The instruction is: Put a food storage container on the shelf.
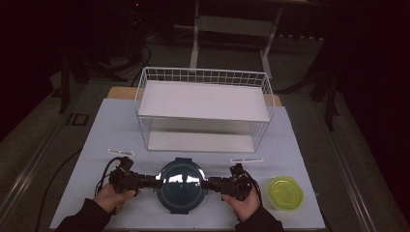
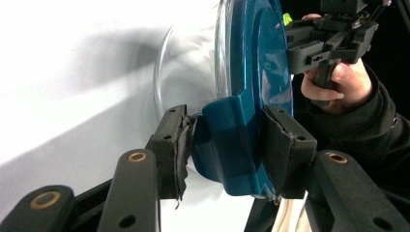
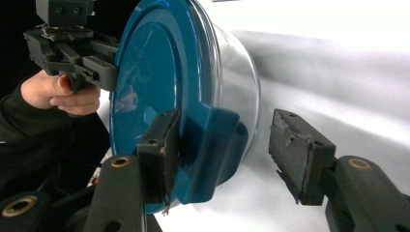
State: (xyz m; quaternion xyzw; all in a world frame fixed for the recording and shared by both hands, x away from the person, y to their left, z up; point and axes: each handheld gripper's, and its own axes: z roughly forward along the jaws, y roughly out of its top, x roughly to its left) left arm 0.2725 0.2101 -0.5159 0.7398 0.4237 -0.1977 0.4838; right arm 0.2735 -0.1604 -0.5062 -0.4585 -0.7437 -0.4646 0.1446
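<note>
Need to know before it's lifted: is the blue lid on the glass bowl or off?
On. The blue lid covers the glass bowl, and its side tabs fold down over the rim.

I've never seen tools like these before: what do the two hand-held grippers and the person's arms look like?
Both the left gripper and right gripper are black, blocky, pistol-like tools. Each ends in two black jaws with brass-coloured rivets and worn dark pads. A black cable loops from each. The person wears dark long sleeves.
</note>
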